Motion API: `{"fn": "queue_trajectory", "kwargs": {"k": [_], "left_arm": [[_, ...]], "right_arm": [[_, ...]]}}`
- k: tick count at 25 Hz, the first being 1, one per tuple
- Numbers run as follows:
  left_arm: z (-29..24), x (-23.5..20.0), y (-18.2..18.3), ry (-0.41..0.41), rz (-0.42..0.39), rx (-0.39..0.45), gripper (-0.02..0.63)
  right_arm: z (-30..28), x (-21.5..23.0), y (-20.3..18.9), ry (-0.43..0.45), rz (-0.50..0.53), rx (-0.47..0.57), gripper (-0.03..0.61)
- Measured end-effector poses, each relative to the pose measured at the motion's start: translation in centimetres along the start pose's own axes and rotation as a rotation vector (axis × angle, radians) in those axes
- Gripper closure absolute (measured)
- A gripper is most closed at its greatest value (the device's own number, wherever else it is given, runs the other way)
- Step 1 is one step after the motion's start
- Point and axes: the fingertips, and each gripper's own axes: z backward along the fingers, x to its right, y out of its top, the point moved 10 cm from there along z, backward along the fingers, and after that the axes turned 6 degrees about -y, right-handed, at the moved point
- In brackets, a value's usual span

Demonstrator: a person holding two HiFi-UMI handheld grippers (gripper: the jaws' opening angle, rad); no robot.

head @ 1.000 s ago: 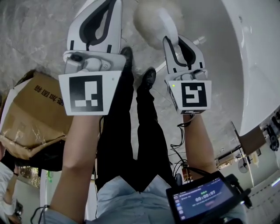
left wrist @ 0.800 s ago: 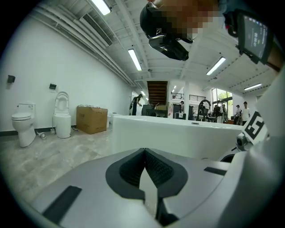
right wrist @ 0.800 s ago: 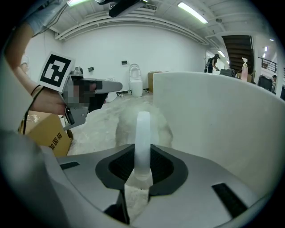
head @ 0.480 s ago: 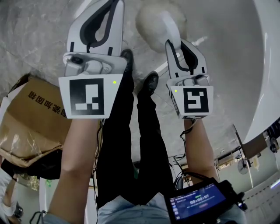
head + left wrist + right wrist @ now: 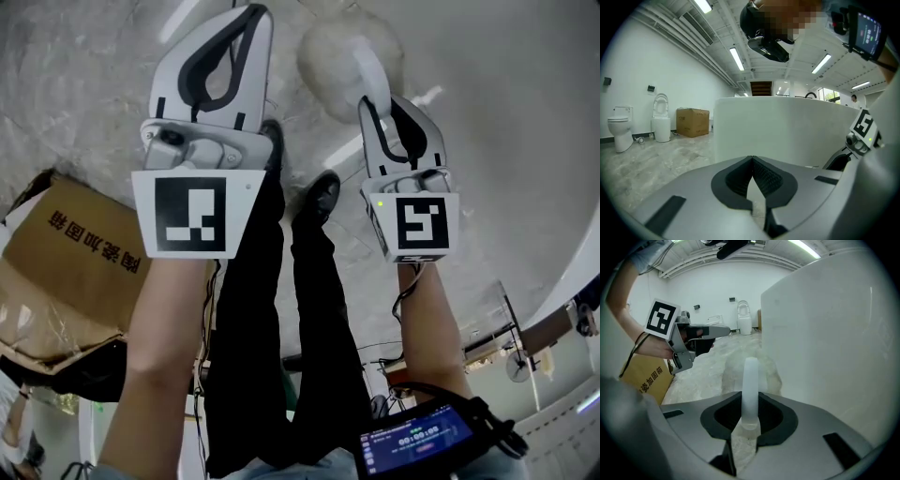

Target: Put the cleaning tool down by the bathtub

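The cleaning tool (image 5: 343,49) has a fluffy white head and a white plastic handle (image 5: 750,380). My right gripper (image 5: 377,99) is shut on that handle, with the fluffy head held out ahead of the jaws above the marbled floor. In the right gripper view the bathtub (image 5: 825,324) is a tall white wall close on the right of the tool. My left gripper (image 5: 253,13) is held beside it to the left, shut with nothing between its jaws. In the left gripper view (image 5: 751,159) the tub (image 5: 778,126) stands straight ahead.
A brown cardboard box (image 5: 66,272) lies on the floor at the left. The person's black shoes (image 5: 322,192) stand between the two grippers. A second box (image 5: 693,122) and two toilets (image 5: 618,133) stand by the far wall. A screen device (image 5: 417,436) hangs at the right wrist.
The head view has shifted left, so the bathtub has slid almost out at the right. Both grippers sit slightly lower in the picture. The right grip on the tool is unchanged.
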Motion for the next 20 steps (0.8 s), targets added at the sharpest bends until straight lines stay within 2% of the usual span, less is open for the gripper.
{"fn": "queue_trajectory", "kwargs": {"k": [20], "left_arm": [[-1.9,-0.8,-5.3,-0.052,-0.032,-0.005,0.598]], "right_arm": [[-5.6,0.9,-4.7,-0.019,0.019,-0.011,0.485]]}}
